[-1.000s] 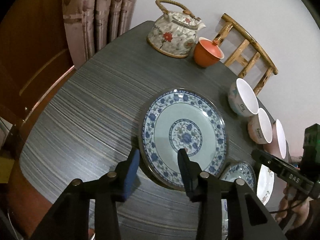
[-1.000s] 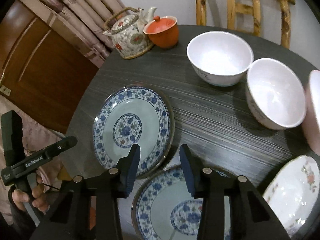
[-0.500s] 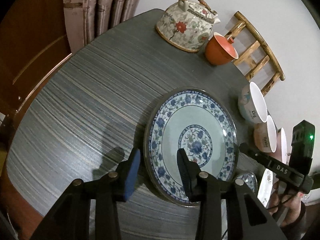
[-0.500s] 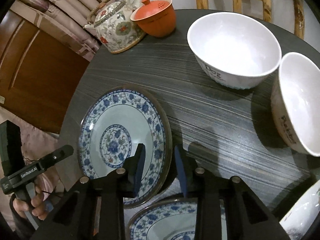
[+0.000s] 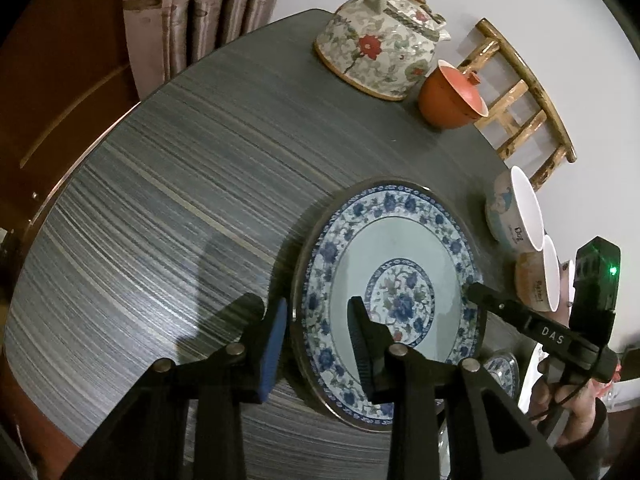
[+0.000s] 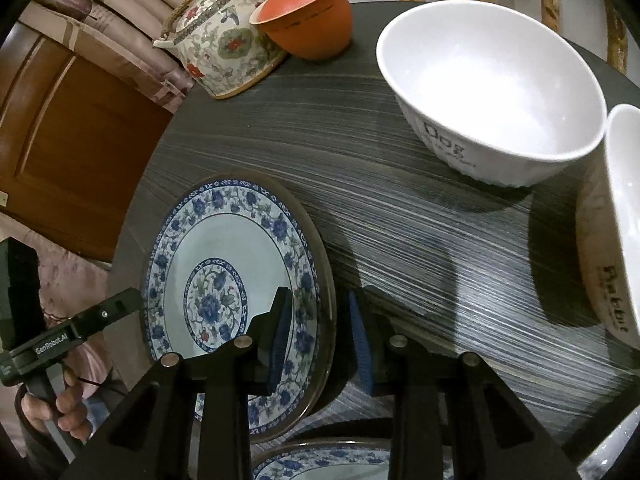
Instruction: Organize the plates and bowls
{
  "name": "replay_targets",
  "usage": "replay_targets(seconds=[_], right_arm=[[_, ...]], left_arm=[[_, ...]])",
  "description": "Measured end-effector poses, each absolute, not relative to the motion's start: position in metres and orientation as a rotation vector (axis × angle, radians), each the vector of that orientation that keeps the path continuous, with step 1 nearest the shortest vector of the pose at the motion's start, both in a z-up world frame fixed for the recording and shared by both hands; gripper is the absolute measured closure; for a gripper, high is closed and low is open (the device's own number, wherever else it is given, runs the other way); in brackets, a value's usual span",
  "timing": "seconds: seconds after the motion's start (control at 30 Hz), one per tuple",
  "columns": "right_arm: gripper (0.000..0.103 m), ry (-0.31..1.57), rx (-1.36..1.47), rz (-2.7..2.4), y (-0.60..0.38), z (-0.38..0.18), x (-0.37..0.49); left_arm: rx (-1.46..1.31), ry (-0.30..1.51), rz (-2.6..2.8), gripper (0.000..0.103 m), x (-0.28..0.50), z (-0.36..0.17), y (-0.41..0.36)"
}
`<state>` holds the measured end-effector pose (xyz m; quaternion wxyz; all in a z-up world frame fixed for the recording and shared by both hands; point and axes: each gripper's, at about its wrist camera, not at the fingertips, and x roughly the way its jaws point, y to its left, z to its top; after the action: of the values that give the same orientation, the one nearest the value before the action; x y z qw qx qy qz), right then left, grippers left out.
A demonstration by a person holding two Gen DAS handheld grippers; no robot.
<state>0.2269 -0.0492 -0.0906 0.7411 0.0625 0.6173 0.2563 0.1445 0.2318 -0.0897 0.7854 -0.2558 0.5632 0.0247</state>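
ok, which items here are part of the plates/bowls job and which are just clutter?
Job:
large blue-and-white floral plate
second blue-and-white plate
white "Dog" bowl
tan "Rabbit" bowl

Clutter:
floral ceramic teapot
orange lidded cup
wooden chair

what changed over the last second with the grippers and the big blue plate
Both grippers moved in on the large blue-and-white plate from opposite sides. The left gripper now straddles its near rim, and the right gripper straddles the opposite rim. Both are open, so nothing is gripped yet. The plate lies flat on the table as before; the teapot, orange cup and bowls have not moved.
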Motion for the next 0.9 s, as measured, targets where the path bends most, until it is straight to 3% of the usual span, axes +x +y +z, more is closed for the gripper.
replay_targets(seconds=[0.37, 0.43, 0.47, 0.9], right_arm=[[0.081, 1.353, 0.14, 0.601, -0.041, -0.091, 0.234], [0.085, 1.349, 0.126, 0.605, -0.041, -0.091, 0.234], [0.086, 1.35, 0.127, 0.61, -0.042, -0.091, 0.235], [0.086, 1.308, 0.105, 0.585, -0.038, -0.075, 0.216]], left_arm=[[-0.557, 1.258, 0.062, 0.071, 0.149, -0.106, 0.233], [-0.561, 1.268, 0.053, 0.082, 0.151, -0.11, 0.232], [-0.566, 1.265, 0.045, 0.083, 0.152, -0.11, 0.231], [-0.505, 1.249, 0.039, 0.082, 0.157, -0.102, 0.232]])
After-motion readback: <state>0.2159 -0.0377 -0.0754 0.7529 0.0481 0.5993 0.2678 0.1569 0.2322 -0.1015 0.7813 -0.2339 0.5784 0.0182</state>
